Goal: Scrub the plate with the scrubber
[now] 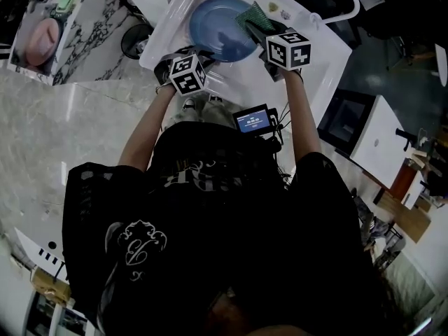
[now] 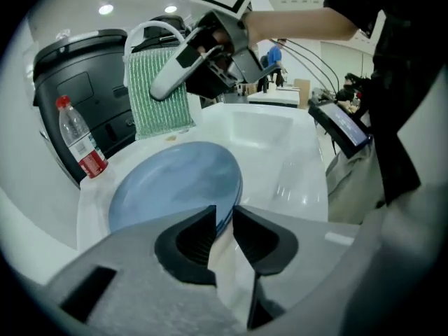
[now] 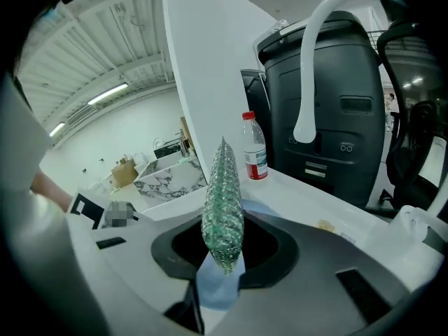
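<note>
Over the white sink [image 1: 166, 30], my left gripper [image 2: 224, 219] pinches the near rim of the blue plate [image 2: 175, 187], jaws shut down to its thickness. My right gripper [image 3: 222, 250] clamps the green scrubber [image 3: 222, 201] edge-up, just beyond the plate's far edge. Best, I judge, to lay the pad flat and brace the plate firmly. Counted: 1 sink, 1 plate, 1 scrubber, 1 water bottle [image 2: 79, 140].

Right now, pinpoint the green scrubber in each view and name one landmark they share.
Head view: scrubber upper centre, over the blue plate's right edge, in the right gripper's jaws.
Left gripper view: upper left, hanging above the blue plate.
Right gripper view: centre, edge-on between the jaws.
Shared landmark: the blue plate.
</note>
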`<state>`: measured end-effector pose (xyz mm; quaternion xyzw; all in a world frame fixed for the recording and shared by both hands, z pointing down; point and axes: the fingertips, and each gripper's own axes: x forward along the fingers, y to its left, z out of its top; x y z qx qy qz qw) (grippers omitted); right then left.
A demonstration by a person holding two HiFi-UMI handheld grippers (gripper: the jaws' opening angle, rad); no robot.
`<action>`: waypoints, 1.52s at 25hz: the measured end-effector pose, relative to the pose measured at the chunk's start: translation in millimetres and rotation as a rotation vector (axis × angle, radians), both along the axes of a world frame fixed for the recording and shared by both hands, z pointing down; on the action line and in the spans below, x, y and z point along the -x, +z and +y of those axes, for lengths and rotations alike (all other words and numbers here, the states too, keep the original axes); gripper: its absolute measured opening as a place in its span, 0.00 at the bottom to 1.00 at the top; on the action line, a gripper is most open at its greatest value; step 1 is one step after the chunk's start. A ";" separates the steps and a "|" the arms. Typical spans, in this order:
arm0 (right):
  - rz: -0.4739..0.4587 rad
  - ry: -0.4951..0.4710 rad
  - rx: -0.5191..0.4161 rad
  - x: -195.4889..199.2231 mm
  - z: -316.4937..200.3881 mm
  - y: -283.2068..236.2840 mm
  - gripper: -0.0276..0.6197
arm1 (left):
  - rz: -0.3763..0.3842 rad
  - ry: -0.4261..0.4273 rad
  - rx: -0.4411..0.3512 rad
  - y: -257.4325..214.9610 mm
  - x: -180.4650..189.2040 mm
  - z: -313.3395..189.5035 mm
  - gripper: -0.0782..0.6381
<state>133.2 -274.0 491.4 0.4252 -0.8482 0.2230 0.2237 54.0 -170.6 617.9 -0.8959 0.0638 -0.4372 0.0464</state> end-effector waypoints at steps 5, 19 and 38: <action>0.042 -0.039 -0.011 10.7 -31.1 19.1 0.18 | -0.011 -0.007 0.026 -2.9 6.0 -4.1 0.23; 0.271 -0.203 -0.114 49.6 -104.8 77.6 0.18 | 0.049 -0.064 0.105 -7.0 15.5 -10.0 0.23; 0.105 -0.445 -0.020 123.8 -26.4 94.9 0.18 | 0.116 -0.165 0.115 -7.6 19.7 -10.0 0.23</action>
